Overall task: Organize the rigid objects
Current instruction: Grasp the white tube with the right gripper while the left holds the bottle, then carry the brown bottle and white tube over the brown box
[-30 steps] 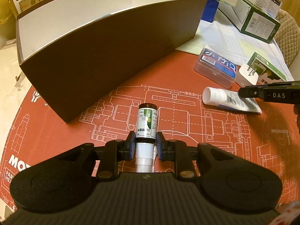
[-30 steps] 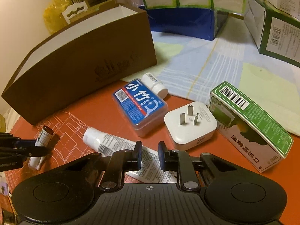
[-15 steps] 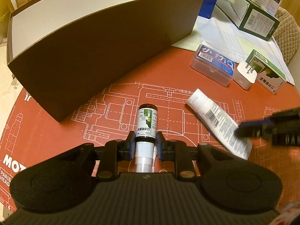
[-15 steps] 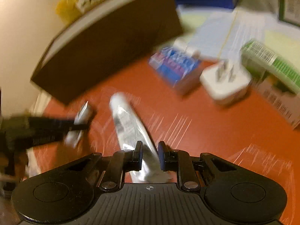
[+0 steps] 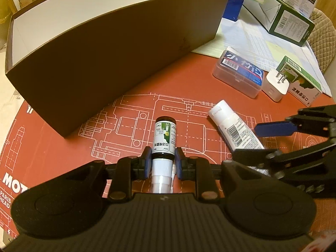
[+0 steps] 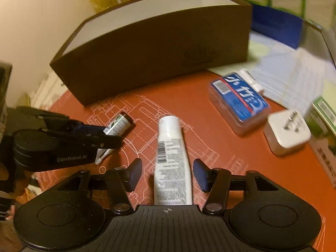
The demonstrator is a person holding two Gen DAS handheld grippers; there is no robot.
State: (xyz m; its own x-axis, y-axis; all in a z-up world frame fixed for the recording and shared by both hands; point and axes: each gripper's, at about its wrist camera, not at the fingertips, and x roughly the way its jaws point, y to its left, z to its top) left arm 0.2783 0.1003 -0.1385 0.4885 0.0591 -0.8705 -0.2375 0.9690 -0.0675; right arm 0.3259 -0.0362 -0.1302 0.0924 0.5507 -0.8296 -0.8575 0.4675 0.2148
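My left gripper (image 5: 162, 160) is shut on a small dark spray bottle (image 5: 164, 138) with a green-white label and white nozzle, low over the red mat. It also shows in the right wrist view (image 6: 118, 125). My right gripper (image 6: 167, 173) is open, its fingers on either side of a white tube (image 6: 171, 157) lying on the mat; the tube also shows in the left wrist view (image 5: 233, 131). A big brown box (image 5: 109, 48) with a white inside stands behind them, also in the right wrist view (image 6: 159, 40).
On the mat to the right lie a clear case with a blue label (image 5: 239, 72), a white plug adapter (image 5: 276, 86) and a green-white carton (image 5: 300, 79). Papers and more boxes (image 5: 292, 24) lie beyond. The red mat (image 5: 52, 147) ends at the left.
My right gripper has opened and swung left over the white tube, which now lies between its fingers. The left gripper has kept hold of the spray bottle, nearly still.
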